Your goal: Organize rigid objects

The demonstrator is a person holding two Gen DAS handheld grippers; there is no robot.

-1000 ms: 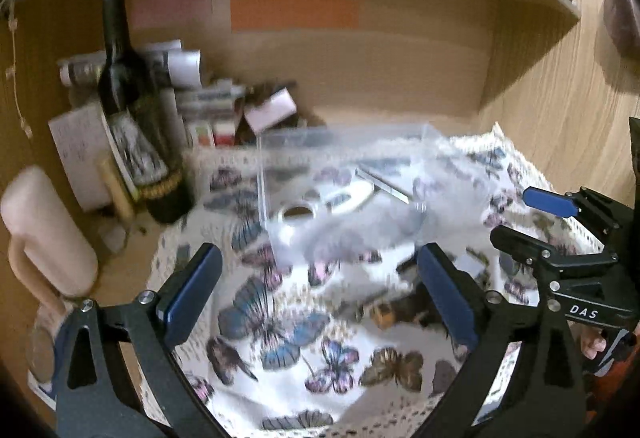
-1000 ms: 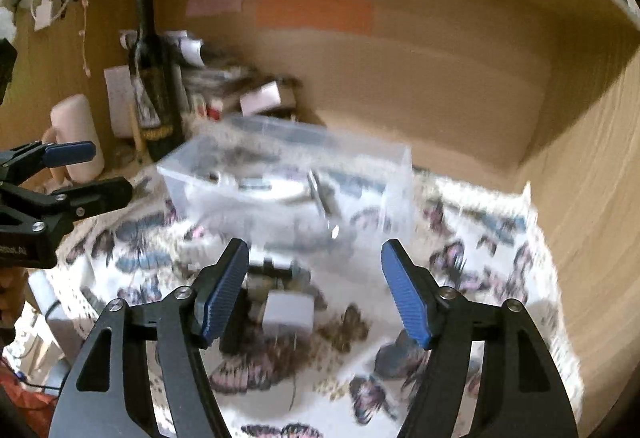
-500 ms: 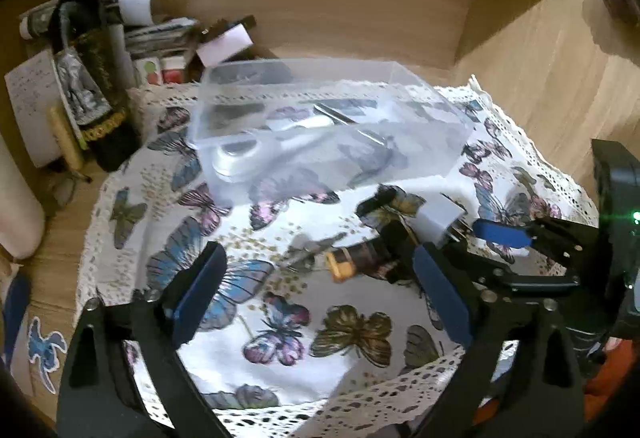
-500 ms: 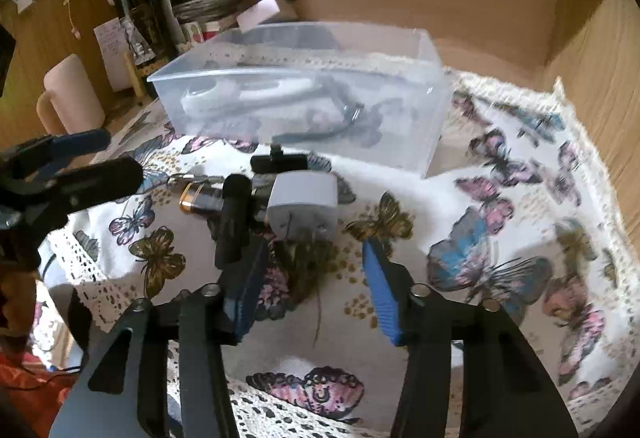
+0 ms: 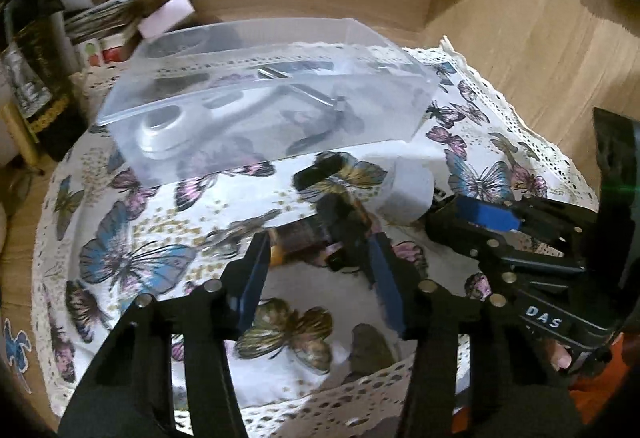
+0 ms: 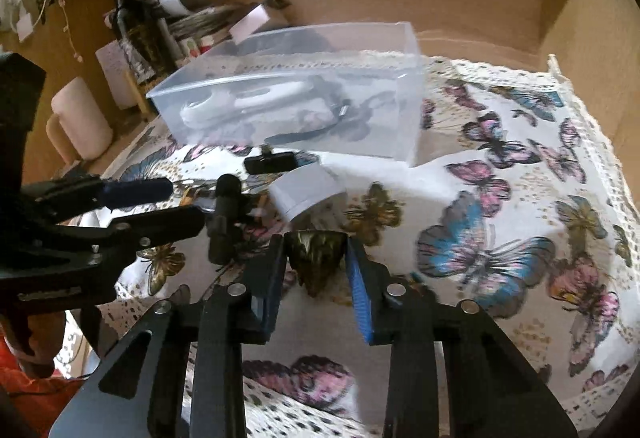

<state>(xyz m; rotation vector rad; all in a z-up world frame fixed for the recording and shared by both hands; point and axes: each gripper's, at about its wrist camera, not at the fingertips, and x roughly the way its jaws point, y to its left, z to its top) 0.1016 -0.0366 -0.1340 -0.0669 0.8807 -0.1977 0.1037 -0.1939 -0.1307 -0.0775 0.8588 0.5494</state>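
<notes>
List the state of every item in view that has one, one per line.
Clear plastic bin: open-topped, holds tools.
Wine bottle: upright, capped.
White adapter: loose on the cloth.
Dark cone-shaped piece: gripped between the fingers.
Right gripper: shut on it.
Left gripper: partly open around the dark cylindrical tool.

Warm, dim indoor light here; daylight flares at the top left of the right wrist view; soft glare washes the clear box (image 5: 256, 94); motion blur smears the butterfly cloth (image 6: 500, 238) and the small items at centre; fisheye bending curves the wooden walls; corners fall to black vignette.
</notes>
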